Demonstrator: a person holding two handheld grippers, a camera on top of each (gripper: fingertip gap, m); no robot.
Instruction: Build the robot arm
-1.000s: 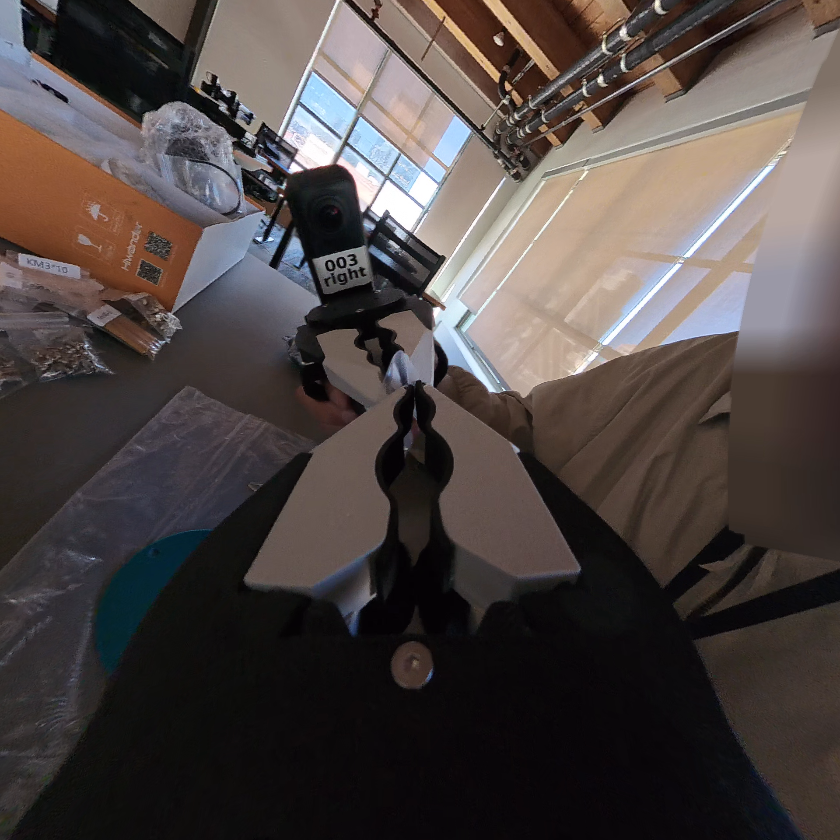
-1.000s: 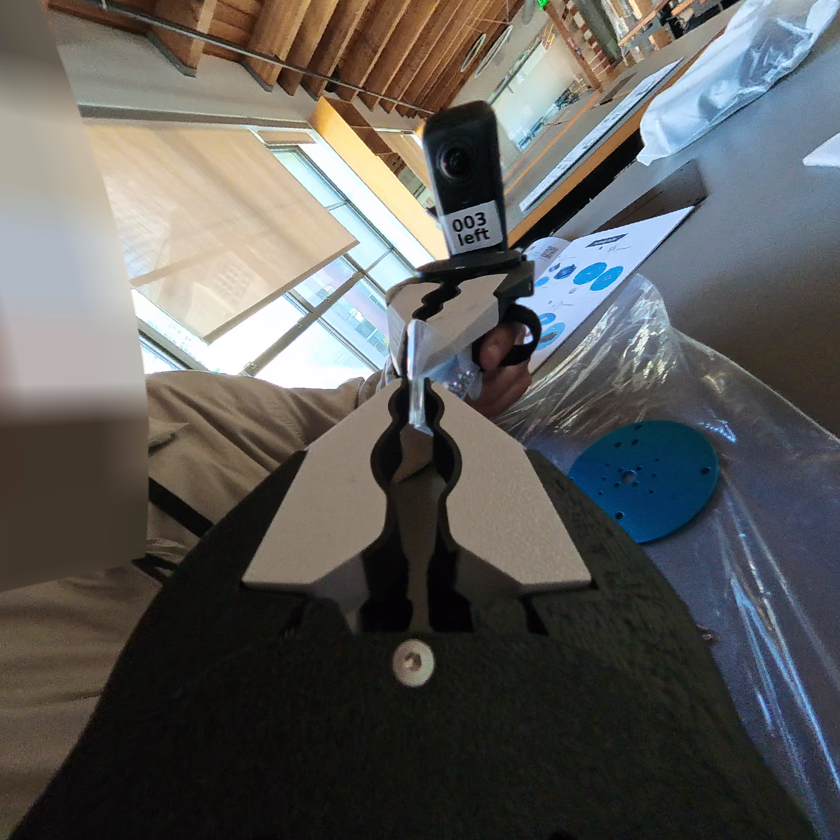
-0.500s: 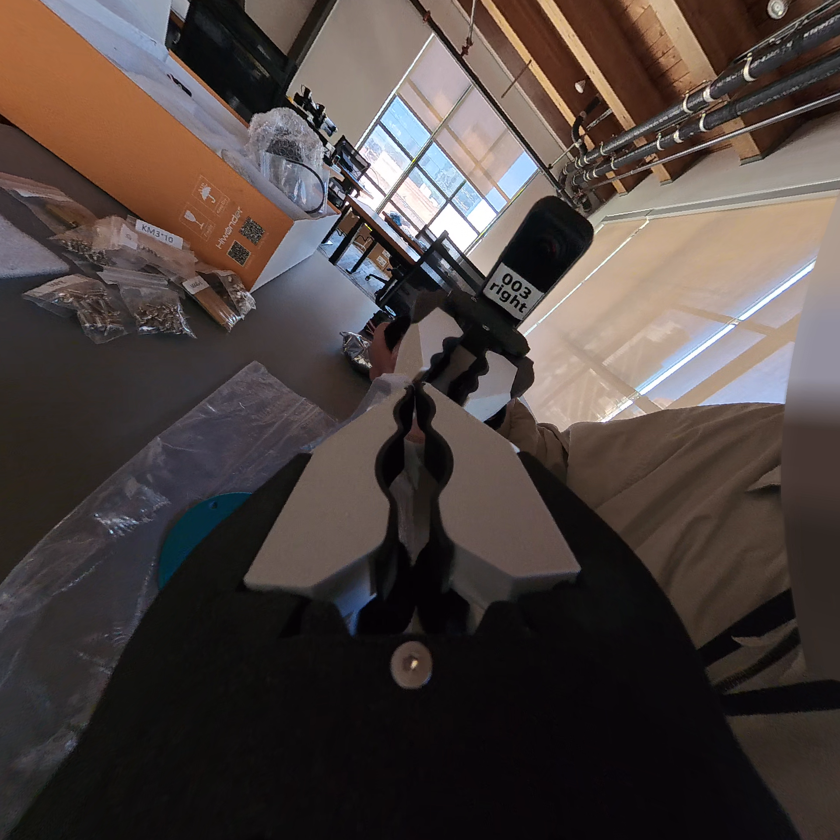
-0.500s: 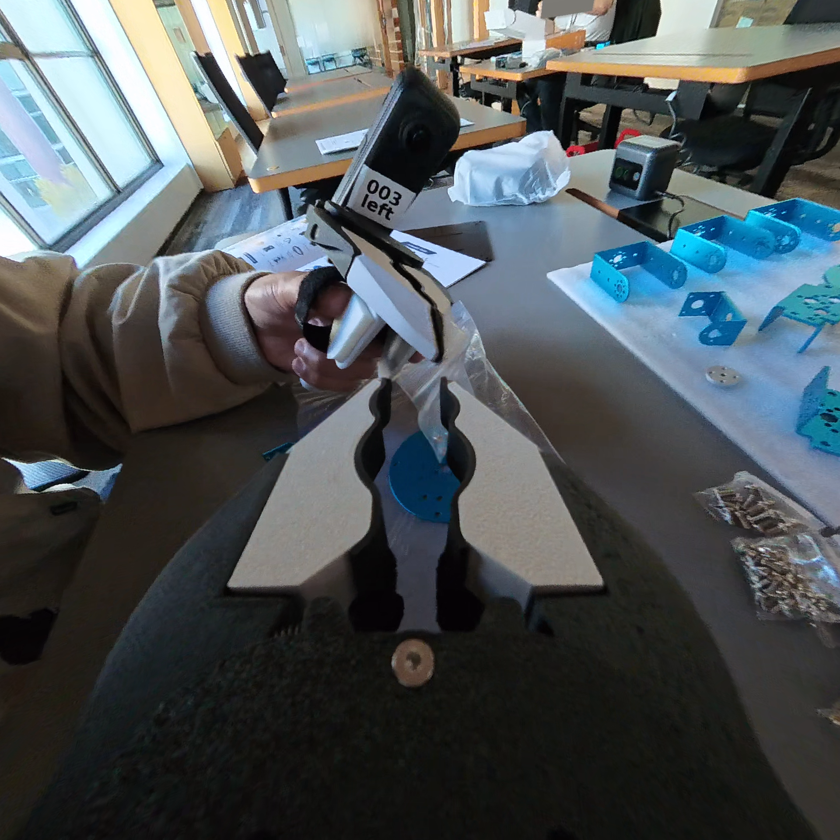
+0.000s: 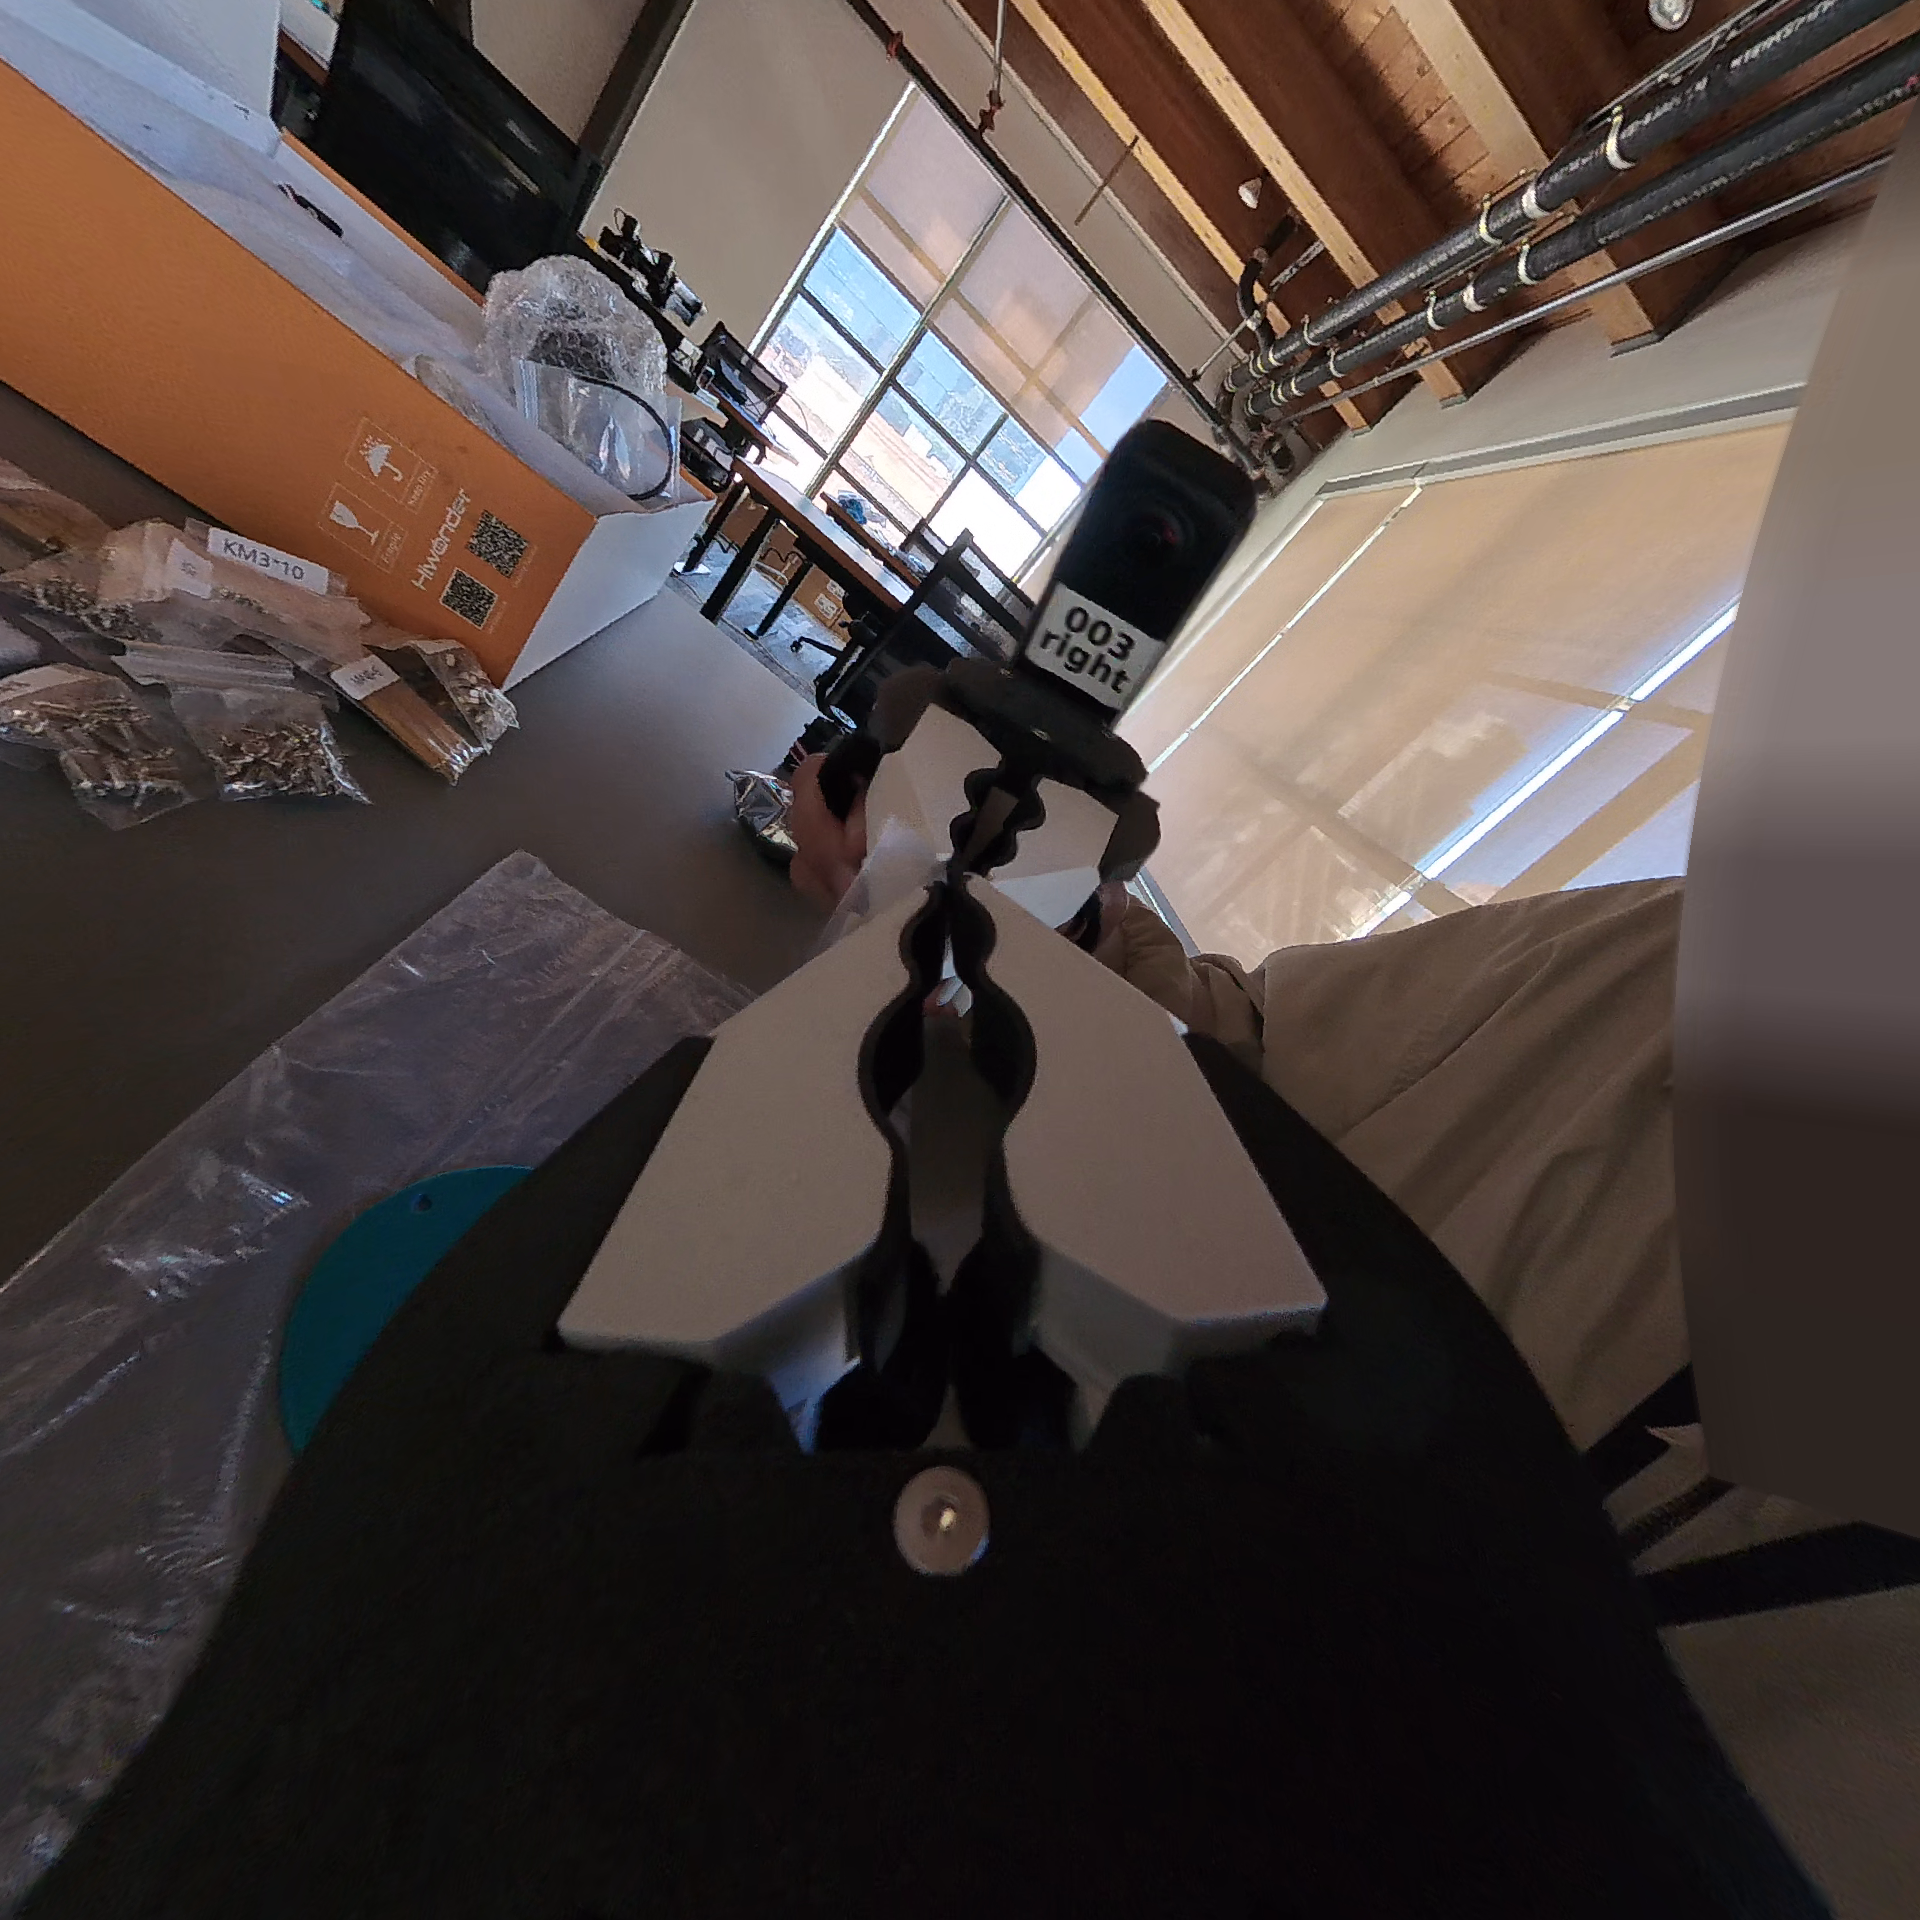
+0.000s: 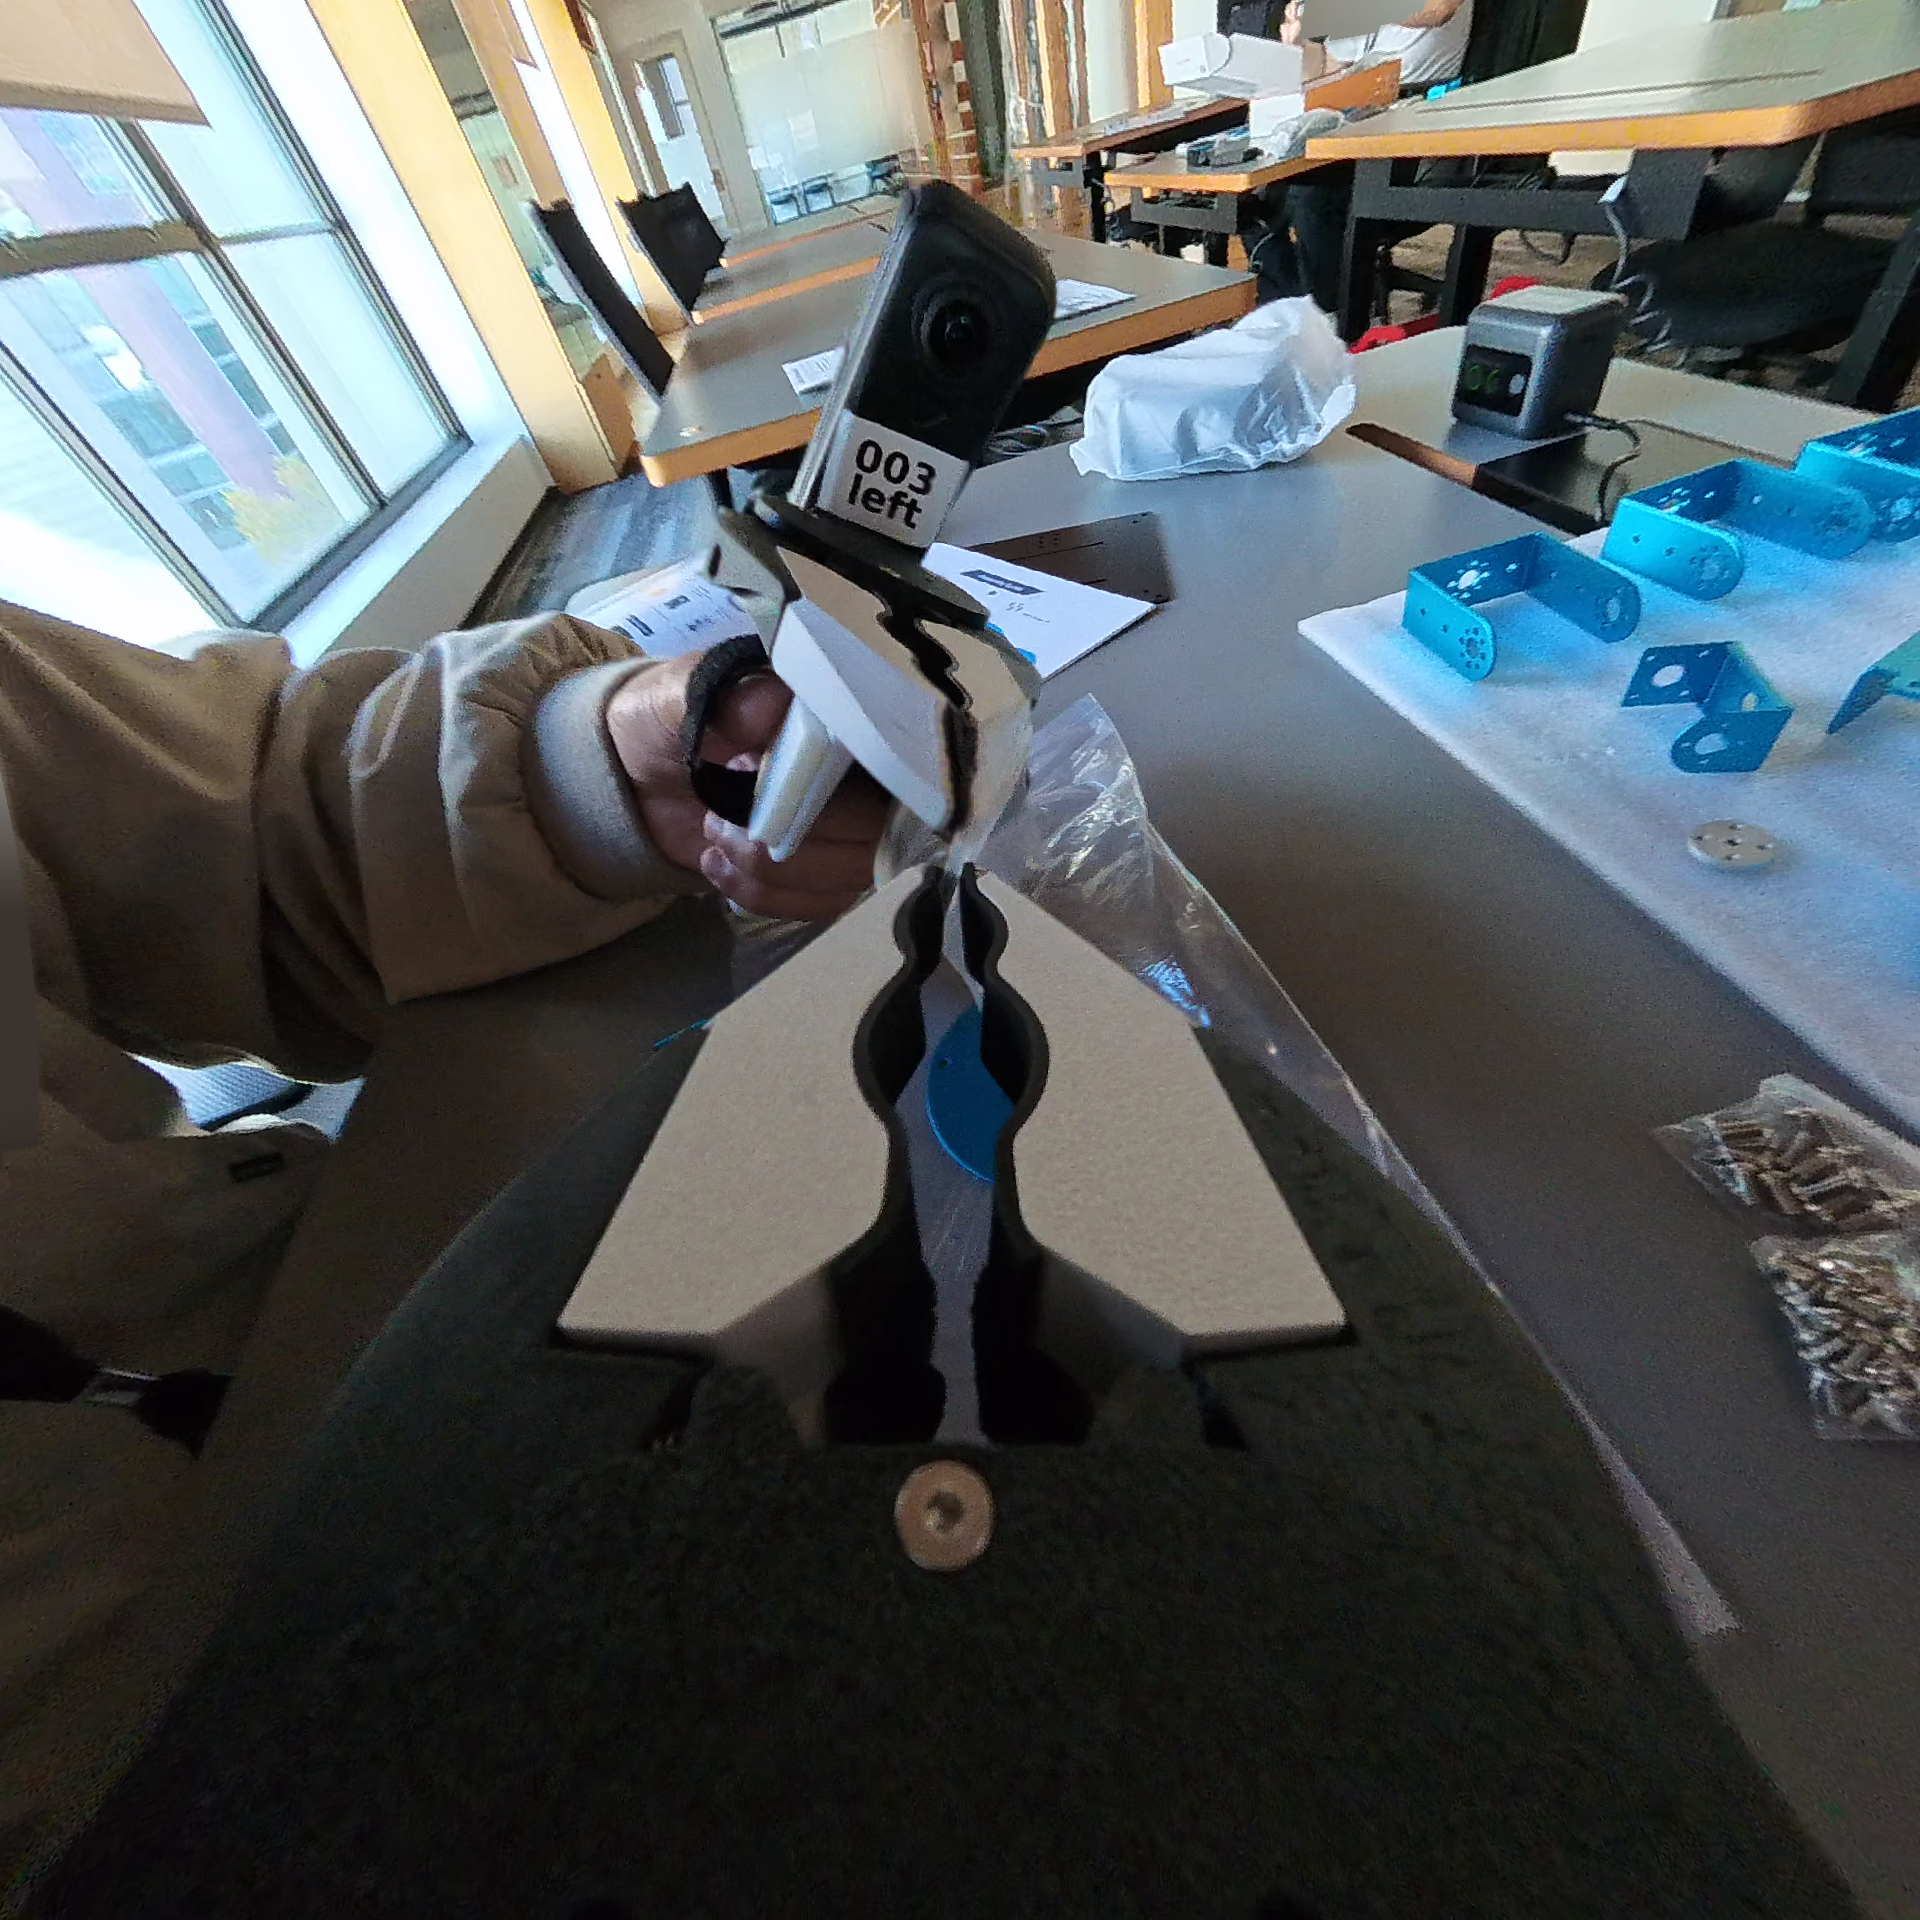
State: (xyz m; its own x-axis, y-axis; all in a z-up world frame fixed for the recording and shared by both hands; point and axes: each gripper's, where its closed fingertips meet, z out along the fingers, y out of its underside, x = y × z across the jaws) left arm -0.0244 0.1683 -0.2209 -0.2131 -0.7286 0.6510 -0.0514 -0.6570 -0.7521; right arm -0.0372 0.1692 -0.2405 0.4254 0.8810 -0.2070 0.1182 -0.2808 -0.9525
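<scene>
left tongs (image 5: 948,914) pinch clear bag (image 6: 1091,831) | right tongs (image 6: 948,883) likewise, apparently | blue disc (image 6: 961,1101) inside | screw packets (image 6: 1829,1195) nearby

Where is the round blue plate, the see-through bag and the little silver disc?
round blue plate (image 6: 961,1107): right wrist view, its face, between the fingers.
see-through bag (image 6: 1091,831): right wrist view, its crinkled upper part.
little silver disc (image 6: 1731,843): right wrist view, its top.

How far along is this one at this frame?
Done: blue brackets lie out on the white sheet. In hand: the left gripper and right gripper both pinch the clear bag at its edge, tip to tip. Left: the blue disc is inside the bag, and the screw packets lie untouched.
</scene>
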